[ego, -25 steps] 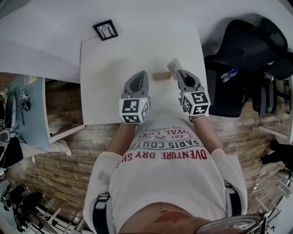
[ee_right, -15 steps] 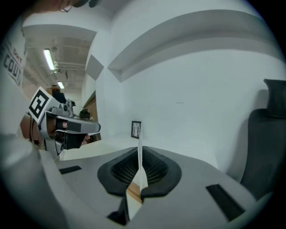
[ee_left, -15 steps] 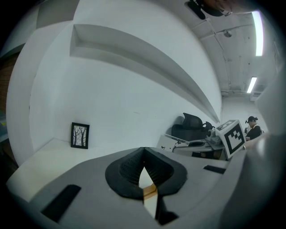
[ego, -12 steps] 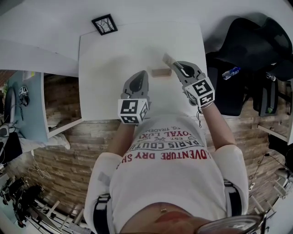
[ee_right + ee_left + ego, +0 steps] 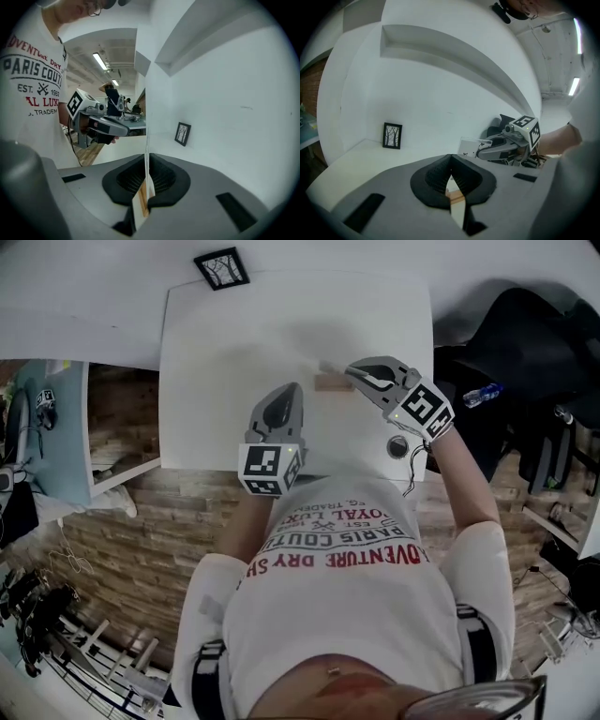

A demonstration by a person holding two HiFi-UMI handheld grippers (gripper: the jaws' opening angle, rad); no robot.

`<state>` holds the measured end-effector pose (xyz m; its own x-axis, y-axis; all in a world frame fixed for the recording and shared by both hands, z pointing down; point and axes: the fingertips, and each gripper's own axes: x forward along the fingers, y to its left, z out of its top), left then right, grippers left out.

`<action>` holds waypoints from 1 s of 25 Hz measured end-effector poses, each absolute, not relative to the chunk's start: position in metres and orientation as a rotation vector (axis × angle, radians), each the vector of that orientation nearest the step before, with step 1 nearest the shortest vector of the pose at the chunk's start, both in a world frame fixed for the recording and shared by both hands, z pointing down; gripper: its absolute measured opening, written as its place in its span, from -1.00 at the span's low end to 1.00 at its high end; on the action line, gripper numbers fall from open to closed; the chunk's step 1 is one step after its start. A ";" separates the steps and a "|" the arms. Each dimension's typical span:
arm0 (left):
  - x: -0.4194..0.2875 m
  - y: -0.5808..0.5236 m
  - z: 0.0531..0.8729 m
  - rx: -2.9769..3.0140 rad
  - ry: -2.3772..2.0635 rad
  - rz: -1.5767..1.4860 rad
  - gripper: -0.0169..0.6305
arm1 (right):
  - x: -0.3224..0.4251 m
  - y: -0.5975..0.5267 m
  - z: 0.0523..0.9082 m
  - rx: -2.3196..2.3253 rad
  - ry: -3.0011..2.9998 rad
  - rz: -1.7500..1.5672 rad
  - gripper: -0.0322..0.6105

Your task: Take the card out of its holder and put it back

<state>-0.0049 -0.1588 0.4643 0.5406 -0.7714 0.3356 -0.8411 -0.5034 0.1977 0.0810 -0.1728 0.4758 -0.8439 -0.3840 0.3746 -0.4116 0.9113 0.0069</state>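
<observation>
Pinching a thin white card (image 5: 146,140) edge-on, the right gripper (image 5: 146,177) hovers near the blocky wooden holder (image 5: 332,382); the left gripper (image 5: 451,176) has its fingers closed, empty.

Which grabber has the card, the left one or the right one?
The right gripper: its jaws are shut on the thin card. The left gripper has its jaws together with nothing between them.
</observation>
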 end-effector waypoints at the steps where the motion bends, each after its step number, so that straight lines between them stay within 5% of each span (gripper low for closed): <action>1: -0.005 -0.159 0.466 2.437 -1.338 0.296 -0.87 | 0.079 -0.173 0.477 0.535 -2.713 0.105 -0.79; 25: -0.008 -0.156 0.484 2.318 -1.444 0.265 -0.87 | 0.070 -0.178 0.509 0.160 -2.736 0.142 -0.79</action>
<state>-0.0079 -0.1564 0.4842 0.4501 -0.8169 0.3606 -0.8918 -0.3901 0.2294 0.0704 -0.1779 0.5086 -0.9156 -0.0917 0.3915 -0.1317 0.9883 -0.0766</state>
